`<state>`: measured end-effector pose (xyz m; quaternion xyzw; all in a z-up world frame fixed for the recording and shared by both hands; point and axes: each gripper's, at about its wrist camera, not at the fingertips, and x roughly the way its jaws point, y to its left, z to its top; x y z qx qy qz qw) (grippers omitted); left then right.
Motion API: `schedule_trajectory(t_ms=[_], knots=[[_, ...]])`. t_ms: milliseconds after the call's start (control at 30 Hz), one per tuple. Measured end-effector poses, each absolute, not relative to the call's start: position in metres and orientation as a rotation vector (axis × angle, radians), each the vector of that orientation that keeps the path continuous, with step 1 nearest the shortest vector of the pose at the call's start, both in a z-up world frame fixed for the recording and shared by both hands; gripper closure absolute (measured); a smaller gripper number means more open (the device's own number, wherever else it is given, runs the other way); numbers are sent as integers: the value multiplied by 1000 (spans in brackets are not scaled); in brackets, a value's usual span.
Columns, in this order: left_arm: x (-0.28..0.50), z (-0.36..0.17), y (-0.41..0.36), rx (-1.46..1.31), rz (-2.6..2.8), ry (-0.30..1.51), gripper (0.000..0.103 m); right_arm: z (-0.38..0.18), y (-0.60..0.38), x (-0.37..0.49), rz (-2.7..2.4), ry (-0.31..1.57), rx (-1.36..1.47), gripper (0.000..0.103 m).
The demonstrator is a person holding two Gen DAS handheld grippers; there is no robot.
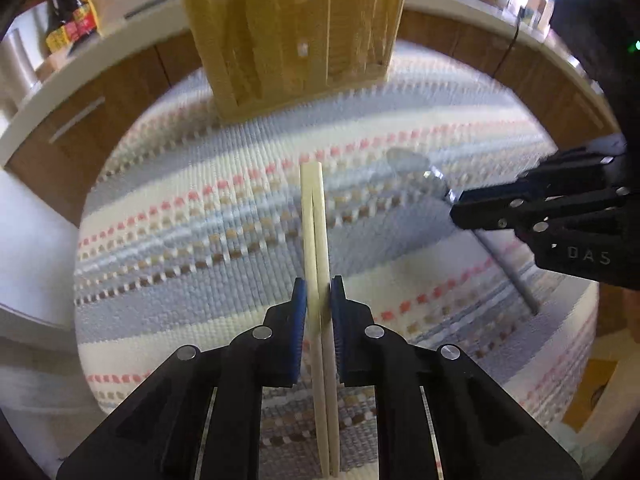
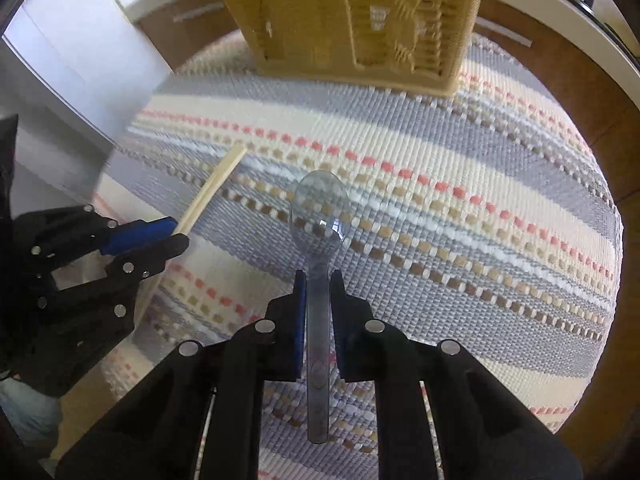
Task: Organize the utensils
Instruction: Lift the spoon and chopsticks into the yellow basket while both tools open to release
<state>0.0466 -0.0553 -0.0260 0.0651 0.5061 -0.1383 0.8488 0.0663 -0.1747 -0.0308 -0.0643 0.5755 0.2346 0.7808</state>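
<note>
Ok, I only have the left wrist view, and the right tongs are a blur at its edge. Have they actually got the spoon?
Observer: Yes. In the right wrist view the right tongs are shut on the spoon, pads on its handle just behind the bowl.
Operator: Which way is it pointing?
Observer: Bowl end ahead, toward the tan utensil holder; the handle runs back between the fingers.
Operator: And how do my chopsticks look from that side?
Observer: The chopsticks lie so close together that they read as one stick, slanting out past the left tongs roughly toward the holder.
</note>
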Motion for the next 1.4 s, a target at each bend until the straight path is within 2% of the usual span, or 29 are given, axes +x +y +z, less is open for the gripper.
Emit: schedule_trajectory(t_ms=[433, 733, 1000, 1233, 1400], knots=[[45, 123, -28, -45, -322, 581, 93, 108, -215, 70, 598, 813, -14, 93], [68, 179, -20, -153, -292, 289, 93, 171, -227, 105, 545, 578, 86, 93], [110, 181, -13, -184, -261, 165, 93, 186, -229, 149, 478, 420, 109, 93], [147, 152, 0, -210, -230, 123, 93, 162, -223, 172, 421, 299, 97, 93], [163, 130, 3, -205, -202, 104, 93, 142, -226, 196, 444, 320, 128, 93]])
